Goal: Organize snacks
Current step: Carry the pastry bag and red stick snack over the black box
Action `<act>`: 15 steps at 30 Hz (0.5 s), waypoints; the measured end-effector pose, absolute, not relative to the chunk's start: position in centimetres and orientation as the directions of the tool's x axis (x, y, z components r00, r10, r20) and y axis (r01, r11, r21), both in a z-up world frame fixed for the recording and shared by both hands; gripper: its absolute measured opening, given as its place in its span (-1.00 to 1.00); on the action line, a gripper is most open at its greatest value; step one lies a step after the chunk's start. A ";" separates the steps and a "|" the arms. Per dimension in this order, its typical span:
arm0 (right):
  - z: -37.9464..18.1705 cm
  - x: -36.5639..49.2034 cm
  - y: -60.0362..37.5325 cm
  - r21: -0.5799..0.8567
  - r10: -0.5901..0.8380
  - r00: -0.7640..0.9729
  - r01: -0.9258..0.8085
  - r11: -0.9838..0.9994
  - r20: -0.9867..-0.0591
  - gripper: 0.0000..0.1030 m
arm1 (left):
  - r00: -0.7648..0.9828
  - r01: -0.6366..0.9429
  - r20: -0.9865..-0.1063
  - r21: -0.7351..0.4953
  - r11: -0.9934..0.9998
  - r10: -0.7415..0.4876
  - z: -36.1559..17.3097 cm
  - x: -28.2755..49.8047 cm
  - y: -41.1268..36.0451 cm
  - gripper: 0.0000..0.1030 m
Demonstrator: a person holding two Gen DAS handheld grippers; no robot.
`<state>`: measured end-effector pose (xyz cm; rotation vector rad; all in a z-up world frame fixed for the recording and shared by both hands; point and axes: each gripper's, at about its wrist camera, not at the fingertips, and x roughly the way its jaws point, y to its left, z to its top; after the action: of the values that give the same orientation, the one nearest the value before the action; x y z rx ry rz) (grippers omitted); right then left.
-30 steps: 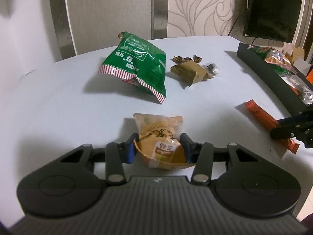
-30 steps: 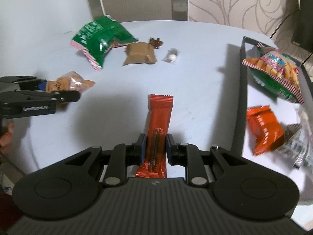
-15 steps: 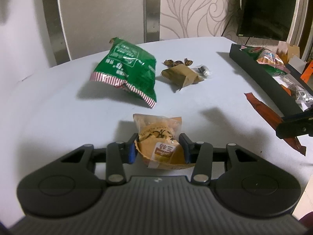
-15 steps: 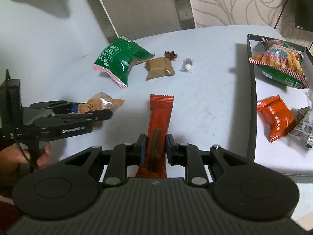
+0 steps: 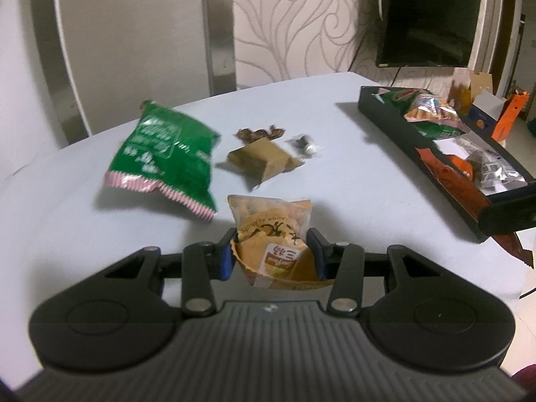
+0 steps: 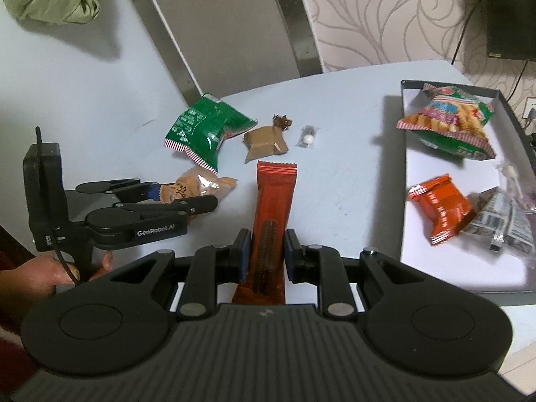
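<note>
My left gripper (image 5: pixel 270 248) is shut on a tan peanut packet (image 5: pixel 271 231) and holds it above the table; it also shows in the right wrist view (image 6: pixel 197 187). My right gripper (image 6: pixel 267 249) is shut on a long red-orange snack bar (image 6: pixel 273 207), held above the table; the bar's end shows in the left wrist view (image 5: pixel 452 184) next to the tray. A black tray (image 6: pixel 405 201) at the right holds a chip bag (image 6: pixel 445 117), an orange packet (image 6: pixel 442 207) and a silver packet (image 6: pixel 506 221).
On the pale table (image 6: pixel 341 174) lie a green chip bag (image 6: pixel 204 130), a brown packet (image 6: pixel 264 142), dark wrapped candies (image 6: pixel 283 121) and a small clear-wrapped candy (image 6: pixel 307 138). A chair back (image 5: pixel 134 40) stands behind the table. A television (image 5: pixel 432 16) is at the back right.
Both grippers have risen with their snacks. The right gripper and its bar have moved towards the tray; the left gripper has swung right, so the tray shows more.
</note>
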<state>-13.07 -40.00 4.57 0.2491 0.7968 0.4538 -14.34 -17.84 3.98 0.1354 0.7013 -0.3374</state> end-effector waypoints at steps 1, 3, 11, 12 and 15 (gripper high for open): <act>4.7 -13.2 -40.3 0.381 0.478 0.615 -0.293 0.877 -0.627 -0.52 | 0.711 0.354 -0.651 0.008 0.935 -0.264 4.0 -14.2 -18.1 -0.08; 4.8 -13.5 -40.8 0.380 0.471 0.625 -0.284 0.880 -0.623 -0.52 | 0.708 0.368 -0.650 0.004 0.930 -0.277 4.1 -14.0 -18.7 -0.08; 5.2 -14.7 -43.3 0.386 0.433 0.659 -0.227 0.894 -0.615 -0.52 | 0.691 0.432 -0.641 -0.004 0.902 -0.333 4.4 -13.5 -21.7 -0.08; 5.3 -14.9 -43.7 0.389 0.429 0.663 -0.219 0.895 -0.614 -0.52 | 0.689 0.438 -0.640 -0.005 0.899 -0.340 4.5 -13.5 -22.0 -0.08; 5.5 -15.3 -44.8 0.395 0.414 0.677 -0.193 0.898 -0.608 -0.52 | 0.684 0.458 -0.636 -0.007 0.889 -0.358 4.8 -13.3 -23.0 -0.08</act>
<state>-15.32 -44.77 5.52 0.3118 0.7541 0.3473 -13.33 -22.98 4.77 0.1576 0.6771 -0.4594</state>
